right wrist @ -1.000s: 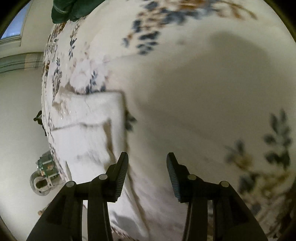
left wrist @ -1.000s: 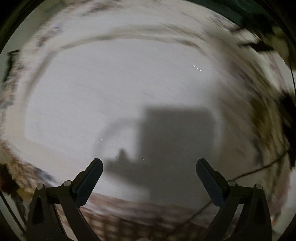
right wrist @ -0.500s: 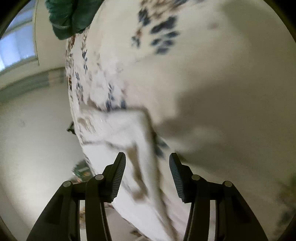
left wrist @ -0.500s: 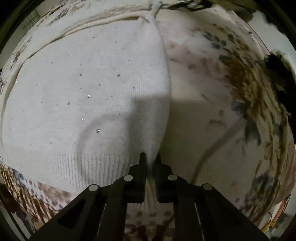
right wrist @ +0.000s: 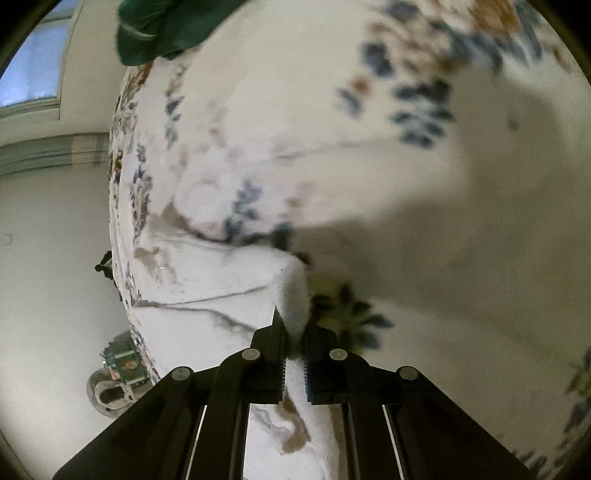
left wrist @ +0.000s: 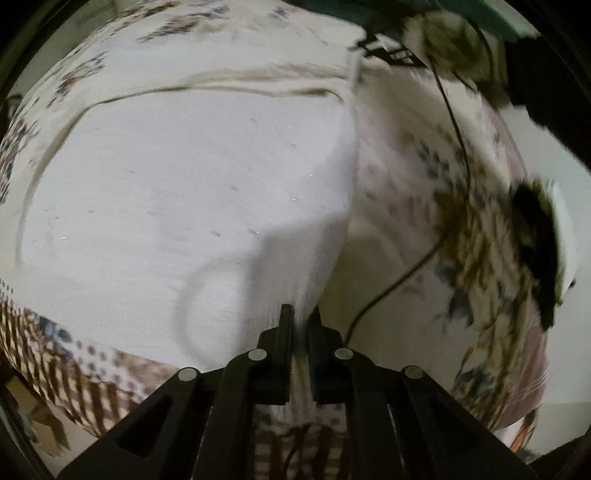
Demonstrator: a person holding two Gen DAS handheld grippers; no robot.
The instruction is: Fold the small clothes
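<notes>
White knit garment point(left wrist: 192, 192); cream, blue-and-brown floral cloth point(right wrist: 424, 166).

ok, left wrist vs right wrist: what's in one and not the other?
Left wrist only: the left gripper shut on the white knit garment's right edge near the ribbed hem, a thin black cable trailing across the sheet, and a dark fuzzy item at the right.

Right wrist only: the right gripper shut on a corner of the garment, a green cloth at the top, the window and the wall.

Both: the white garment and the floral bedsheet.
</notes>
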